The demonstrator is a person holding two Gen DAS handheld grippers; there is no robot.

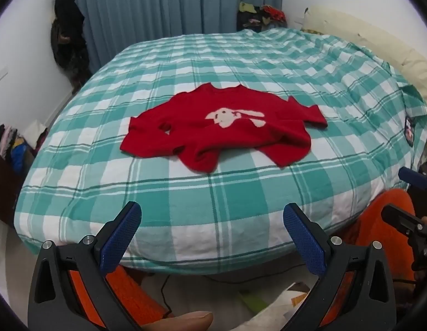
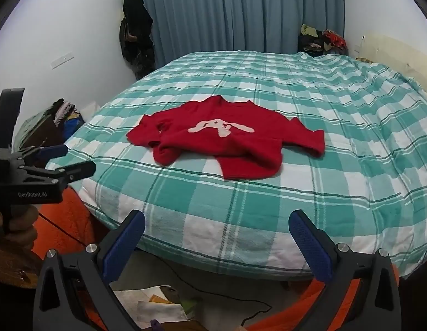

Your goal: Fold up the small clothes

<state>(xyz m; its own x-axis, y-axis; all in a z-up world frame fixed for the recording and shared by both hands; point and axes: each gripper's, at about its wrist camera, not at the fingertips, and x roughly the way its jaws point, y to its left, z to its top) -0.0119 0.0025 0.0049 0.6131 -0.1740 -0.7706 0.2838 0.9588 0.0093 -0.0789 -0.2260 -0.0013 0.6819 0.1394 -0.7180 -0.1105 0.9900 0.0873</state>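
Observation:
A small red sweater (image 1: 221,129) with a pale rabbit figure lies rumpled on the green and white checked bed (image 1: 213,193), sleeves bent, neck towards the far side. It also shows in the right wrist view (image 2: 227,140). My left gripper (image 1: 212,215) is open and empty, held off the bed's near edge, well short of the sweater. My right gripper (image 2: 216,222) is open and empty too, also at the near edge. The left gripper shows at the left of the right wrist view (image 2: 64,160), and the right gripper at the right edge of the left wrist view (image 1: 406,193).
Blue curtains (image 1: 169,5) hang behind the bed. Dark clothes (image 1: 67,35) hang on the left wall. Piles of clothes sit at the back right (image 1: 260,13) and on the floor at left (image 1: 12,146). A cream pillow (image 1: 365,33) lies at the right. Papers and a cable (image 2: 158,309) lie on the floor.

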